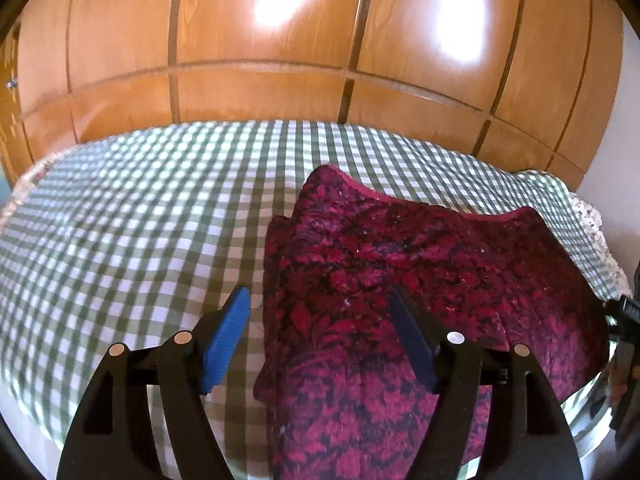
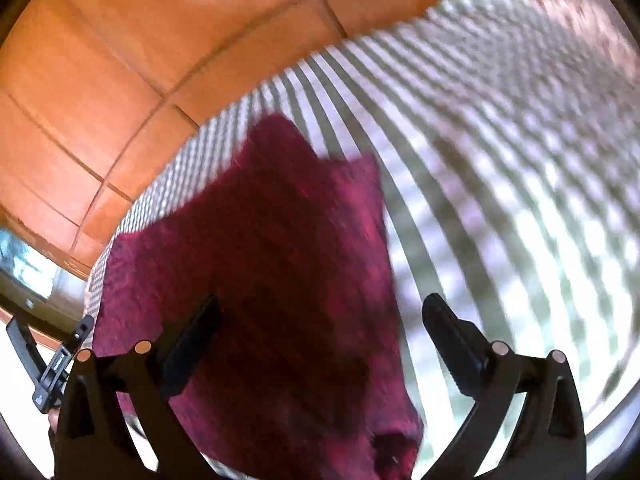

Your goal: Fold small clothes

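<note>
A small crimson garment [image 1: 420, 264] with a dark leafy print lies on a green-and-white checked cloth [image 1: 140, 220], its curved hem at the far side. My left gripper [image 1: 318, 294] hovers over the garment's left edge. Its blue pads [image 1: 228, 344] stand apart and press on nothing. In the blurred right wrist view the same garment [image 2: 280, 220] spreads beneath my right gripper [image 2: 322, 300]. That gripper's black fingers [image 2: 452, 344] are spread wide and the cloth lies below them, not pinched. A bit of the right gripper [image 1: 624, 320] shows at the left wrist view's right edge.
Glossy wooden wardrobe doors [image 1: 280, 80] rise right behind the checked surface. A white lacy edge [image 1: 588, 216] hangs at its far right corner. The checked cloth [image 2: 500, 140] stretches to the right of the garment. A pale wall [image 1: 616, 200] stands at right.
</note>
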`<state>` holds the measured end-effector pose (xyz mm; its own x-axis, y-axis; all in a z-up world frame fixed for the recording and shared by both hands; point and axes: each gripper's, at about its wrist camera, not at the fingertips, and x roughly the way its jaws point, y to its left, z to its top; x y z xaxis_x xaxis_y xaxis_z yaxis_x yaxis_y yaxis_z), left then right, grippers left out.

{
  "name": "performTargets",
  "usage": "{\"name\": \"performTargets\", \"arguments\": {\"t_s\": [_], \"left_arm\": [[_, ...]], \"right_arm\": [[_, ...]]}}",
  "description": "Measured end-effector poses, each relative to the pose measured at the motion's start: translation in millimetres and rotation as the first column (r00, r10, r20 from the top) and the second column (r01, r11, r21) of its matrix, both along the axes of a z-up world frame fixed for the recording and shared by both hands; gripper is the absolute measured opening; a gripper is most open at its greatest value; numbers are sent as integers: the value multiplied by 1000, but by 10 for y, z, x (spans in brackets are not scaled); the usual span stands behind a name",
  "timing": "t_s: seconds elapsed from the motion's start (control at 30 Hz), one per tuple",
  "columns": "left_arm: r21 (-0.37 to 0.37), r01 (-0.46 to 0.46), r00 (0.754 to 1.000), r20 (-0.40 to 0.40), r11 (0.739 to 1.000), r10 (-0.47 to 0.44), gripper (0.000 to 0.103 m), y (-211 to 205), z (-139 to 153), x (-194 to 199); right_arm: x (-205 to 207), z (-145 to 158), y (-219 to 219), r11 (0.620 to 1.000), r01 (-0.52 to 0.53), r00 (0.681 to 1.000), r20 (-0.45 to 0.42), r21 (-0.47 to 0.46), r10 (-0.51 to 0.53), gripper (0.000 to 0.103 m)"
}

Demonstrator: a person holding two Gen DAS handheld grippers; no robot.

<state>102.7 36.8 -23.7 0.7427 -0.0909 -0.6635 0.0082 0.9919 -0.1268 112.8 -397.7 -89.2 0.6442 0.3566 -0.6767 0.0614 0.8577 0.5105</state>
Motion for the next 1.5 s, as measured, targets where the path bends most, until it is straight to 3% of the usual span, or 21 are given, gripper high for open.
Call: {"name": "performTargets", "arguments": {"t_s": [0.13,0.23,0.4,0.5,0.7,0.83,0.97,1.03,1.17,1.23,1.4,1.5], "left_arm": [[15,26,999,25,1000,-26,71,-106,51,-87],[28,52,998,19,998,-53,71,-183,36,-100],[-9,93,995,-31,996,-93,71,-232,-81,-76],[-24,111,991,-74,994,-112,71,-241,-192,-28],[-110,121,987,-94,987,-131,71,-111,-232,24],[-233,124,985,-89,965,-148,71,62,-200,37],[-425,113,988,-50,898,-147,71,416,-80,19],[-469,114,989,-27,876,-143,71,539,-22,-13],[-577,164,985,54,800,-163,71,787,166,-114],[-599,202,977,74,774,-198,71,816,240,-89],[-568,253,954,13,783,-299,71,613,267,171],[-511,249,943,-65,823,-326,71,418,221,333]], "right_arm": [[-95,-103,42,996,-22,1000,16,86,21,97],[-104,-76,103,998,-31,1000,6,61,31,80],[-187,101,153,996,-62,997,38,71,60,43],[-270,365,279,991,-104,990,100,83,96,36],[-393,923,967,963,-268,937,241,37,251,29],[-362,1063,1608,927,-374,893,261,-24,367,25],[-294,1013,2285,875,-471,844,233,-113,484,23],[-270,936,2617,841,-514,817,205,-168,539,22],[-255,703,3150,772,-574,770,139,-272,622,21],[-296,575,3359,737,-592,751,110,-326,652,21],[-462,465,3628,679,-575,717,119,-456,687,21],[-558,462,3705,657,-567,691,148,-497,708,19]]}}
